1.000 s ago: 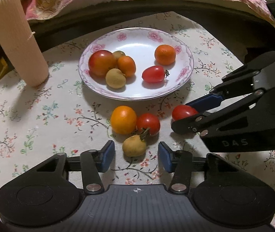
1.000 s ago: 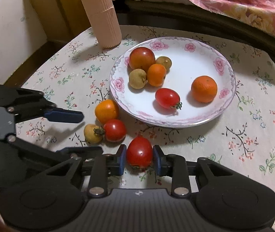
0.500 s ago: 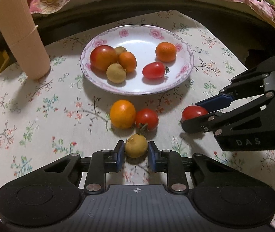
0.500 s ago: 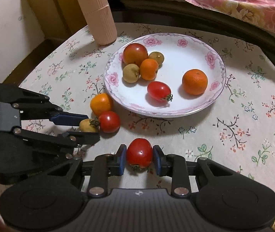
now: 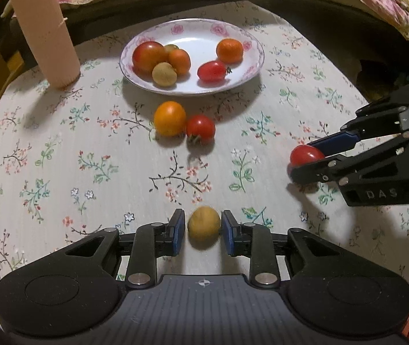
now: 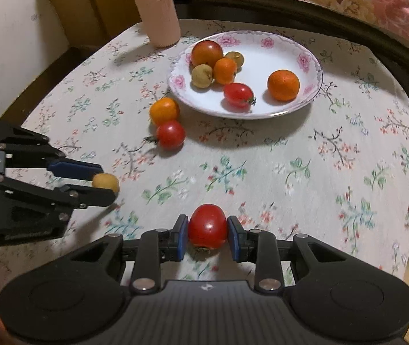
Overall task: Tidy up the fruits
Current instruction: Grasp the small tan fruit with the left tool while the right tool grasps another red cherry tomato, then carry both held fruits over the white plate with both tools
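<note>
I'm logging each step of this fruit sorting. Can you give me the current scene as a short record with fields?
left tongs: jaws opening, small yellow fruit between the pads
right tongs: shut on red tomato
plate: six fruits on it
tablecloth: orange fruit touching loose tomato, off the plate
back left: ribbed pink roll, upright

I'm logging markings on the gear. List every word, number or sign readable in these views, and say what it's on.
"DAS": raised letters on the black body of the right tongs, seen from the left camera.
Small cross-in-circle mark, no letters: on the ribbed grey housing of the left tongs.
Small emblem on the right tongs' housing in their own view: too small to read.
Raised lettering on the side of the left tongs, seen from the right camera: too dark to read.
</note>
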A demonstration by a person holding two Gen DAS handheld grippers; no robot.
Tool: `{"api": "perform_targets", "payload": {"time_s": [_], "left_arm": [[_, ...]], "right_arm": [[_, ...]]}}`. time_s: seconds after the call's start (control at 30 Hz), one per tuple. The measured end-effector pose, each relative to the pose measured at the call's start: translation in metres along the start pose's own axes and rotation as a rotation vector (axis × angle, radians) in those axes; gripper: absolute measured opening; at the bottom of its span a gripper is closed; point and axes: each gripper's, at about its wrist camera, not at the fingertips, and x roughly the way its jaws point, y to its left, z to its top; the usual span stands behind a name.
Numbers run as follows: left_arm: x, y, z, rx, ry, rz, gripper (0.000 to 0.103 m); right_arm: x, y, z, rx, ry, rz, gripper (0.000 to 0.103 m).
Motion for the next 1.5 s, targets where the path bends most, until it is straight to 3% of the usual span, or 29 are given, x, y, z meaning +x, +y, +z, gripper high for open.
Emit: {"api": "perform_targets", "payload": {"time_s": [0.67,0.83,0.93,1.5], "left_arm": [[0.002,-0.013,-0.013,0.039,-0.008,0.032,0.053],[0.002,-0.015,-0.012,0.024,0.001,0.013,0.037],[0.001,-0.016,-0.010,0.024,0.002,0.015,0.033],[-0.009,-0.009,0.027,-0.019,-0.081,0.004,0.033]], "right_arm": [[-0.002,0.012,-0.013,-0.021,-0.008,-0.031,0.038],[-0.001,0.010,-0.013,-0.016,-0.010,-0.037,0.032],[-0.002,0.010,-0.012,-0.021,-0.005,-0.036,0.031],[-0.013,0.007,0.011,0.020,-0.072,-0.003,0.031]]}}
